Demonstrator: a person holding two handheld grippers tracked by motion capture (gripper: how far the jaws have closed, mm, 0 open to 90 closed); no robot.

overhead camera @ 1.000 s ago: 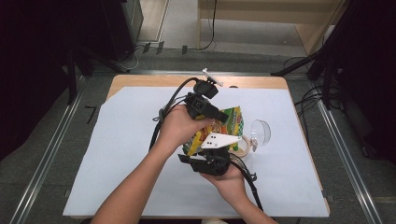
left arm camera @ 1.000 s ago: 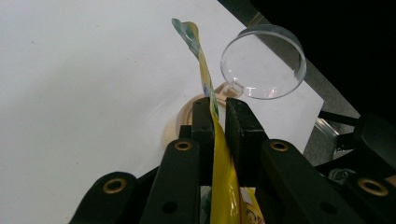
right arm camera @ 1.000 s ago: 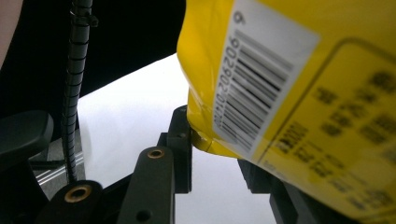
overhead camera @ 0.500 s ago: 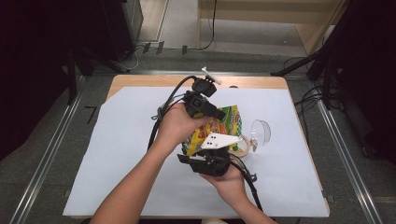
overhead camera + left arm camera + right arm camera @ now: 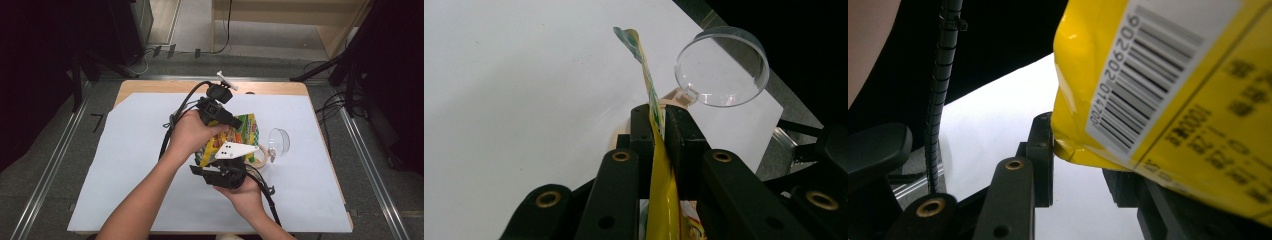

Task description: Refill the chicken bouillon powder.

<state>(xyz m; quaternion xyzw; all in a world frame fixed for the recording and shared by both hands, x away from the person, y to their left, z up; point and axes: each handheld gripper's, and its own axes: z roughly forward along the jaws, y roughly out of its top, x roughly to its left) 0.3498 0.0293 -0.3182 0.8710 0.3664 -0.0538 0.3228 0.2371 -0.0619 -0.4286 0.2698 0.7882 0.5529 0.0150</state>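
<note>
A yellow and green snack bag (image 5: 247, 127) is held up over the white sheet between both grippers. My left gripper (image 5: 234, 121), at the bag's far side, is shut on its thin sealed edge; in the left gripper view the jaws (image 5: 659, 125) pinch the yellow bag (image 5: 660, 200) edge-on. My right gripper (image 5: 226, 161) comes from the near side under its grey plate. In the right gripper view the bag (image 5: 1173, 100), barcode facing me, sits with its lower corner between my right gripper's (image 5: 1078, 150) jaws; the left pad presses on it and the right pad is partly hidden.
A clear round plastic cup (image 5: 278, 141) lies on its side right of the bag, also seen ahead in the left gripper view (image 5: 721, 65). A beige ring (image 5: 259, 156) rests beside it. The white sheet (image 5: 125, 165) covers the wooden table (image 5: 150, 86). Black cables trail from both grippers.
</note>
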